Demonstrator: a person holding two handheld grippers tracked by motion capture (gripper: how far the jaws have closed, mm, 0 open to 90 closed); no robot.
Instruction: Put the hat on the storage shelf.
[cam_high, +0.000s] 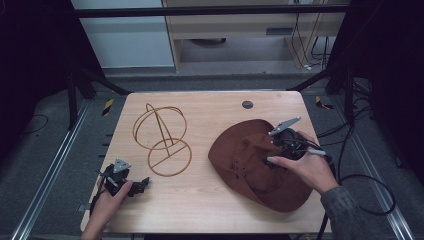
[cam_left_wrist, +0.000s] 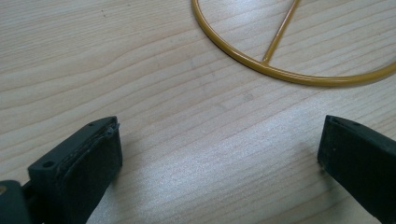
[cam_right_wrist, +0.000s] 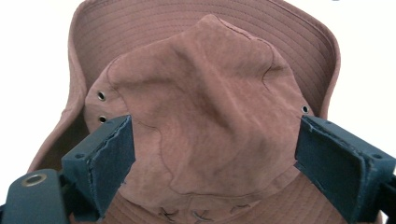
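Right gripper view: hat (cam_right_wrist: 205, 107) between spread tongs (cam_right_wrist: 212, 163)

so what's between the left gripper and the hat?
In the high view, the gold wire hat stand partly; otherwise bare wooden table between left gripper and brown hat.

On the desk (cam_high: 210, 200) the hat (cam_high: 250, 170) is lying at the right, crown up, and the wire stand (cam_high: 162, 140) is standing left of it — the two well apart. The right tool (cam_high: 280, 150) is hovering over the hat's crown. The left tool (cam_high: 142, 182) is resting at the near left corner — just before the stand's base ring, jaws pointing toward it.
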